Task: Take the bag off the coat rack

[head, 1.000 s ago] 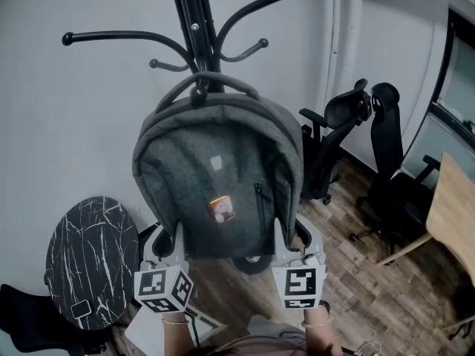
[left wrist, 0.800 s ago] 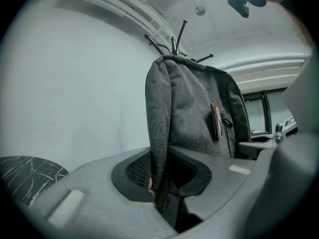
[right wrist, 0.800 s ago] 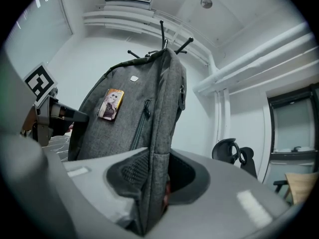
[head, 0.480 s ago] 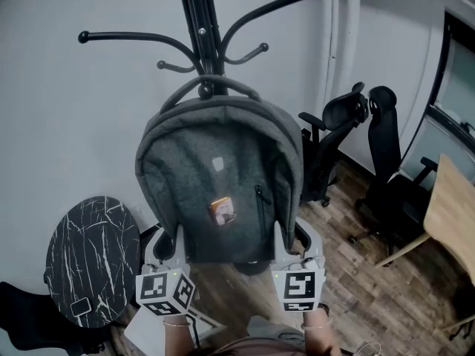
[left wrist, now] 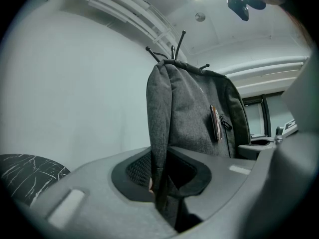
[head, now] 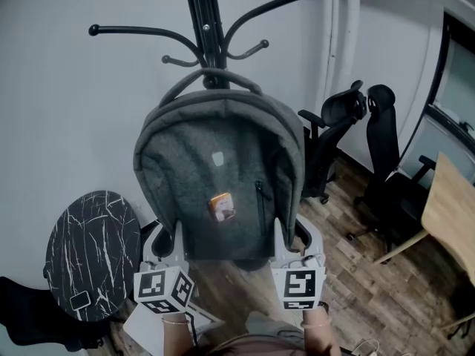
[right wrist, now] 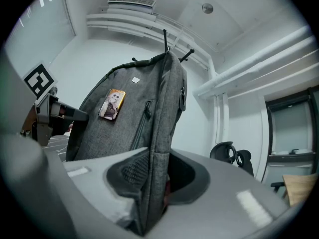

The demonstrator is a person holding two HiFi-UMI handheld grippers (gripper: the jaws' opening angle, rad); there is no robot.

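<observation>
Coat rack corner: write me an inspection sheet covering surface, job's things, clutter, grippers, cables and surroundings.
Surface: wooden plank floor.
Job's things: grey backpack in front of the black coat rack, its top handle arching across the pole.
Clutter: round marbled table at left.
Grippers: left gripper and right gripper, fingers each shut on a lower side edge of the backpack.
Cables: nothing seen.
Surroundings: white wall, two black office chairs, wooden desk at right.
</observation>
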